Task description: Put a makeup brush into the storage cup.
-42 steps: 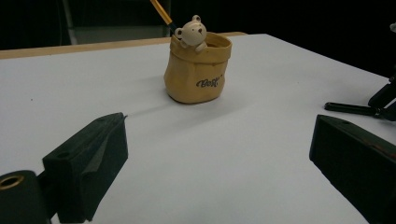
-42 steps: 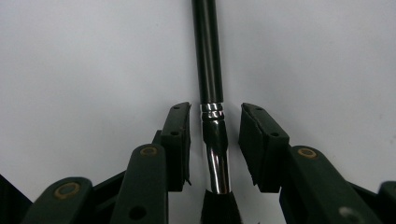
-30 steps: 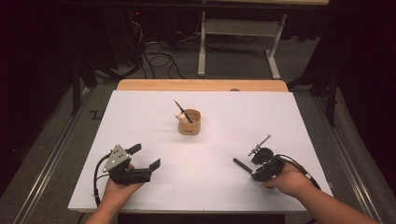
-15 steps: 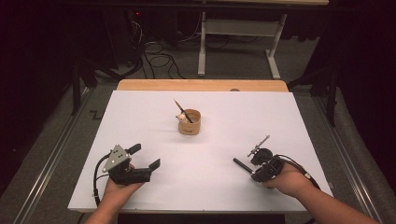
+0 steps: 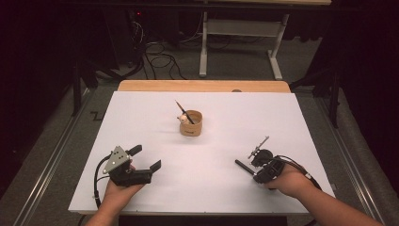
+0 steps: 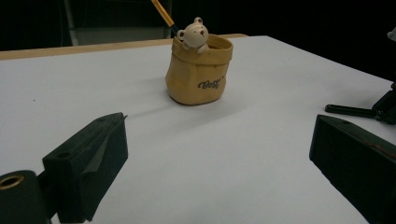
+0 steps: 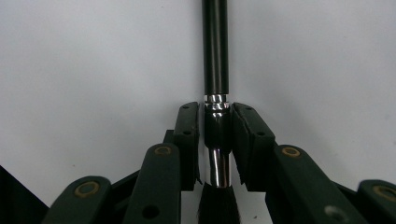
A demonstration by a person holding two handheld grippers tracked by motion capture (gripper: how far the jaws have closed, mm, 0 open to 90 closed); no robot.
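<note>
1. Right gripper (image 7: 215, 126): jaws have just been closing, now pinching a thin black pen (image 7: 215, 46) at its chrome band. Pads sit on both sides of the barrel, so looks clamped.
2. Pen lies flat on the white table (image 5: 207, 188) at the near right, barrel (image 5: 243, 165) poking out towards the middle.
3. Handling, my guess: light, stiff, round and glossy, so slippery; could roll or twist in the pads. The chrome ring is slick; the matte black barrel just ahead prob grips better. Hold near mid-length so it doesn't tip.
4. Left gripper (image 5: 143, 157): jaws wide apart, nothing in them, resting at the near left.
5. Farther out, a tan bear pot (image 6: 198, 70) stands upright mid-table w/ a pencil (image 5: 184, 112) in it; likely drop spot.
</note>
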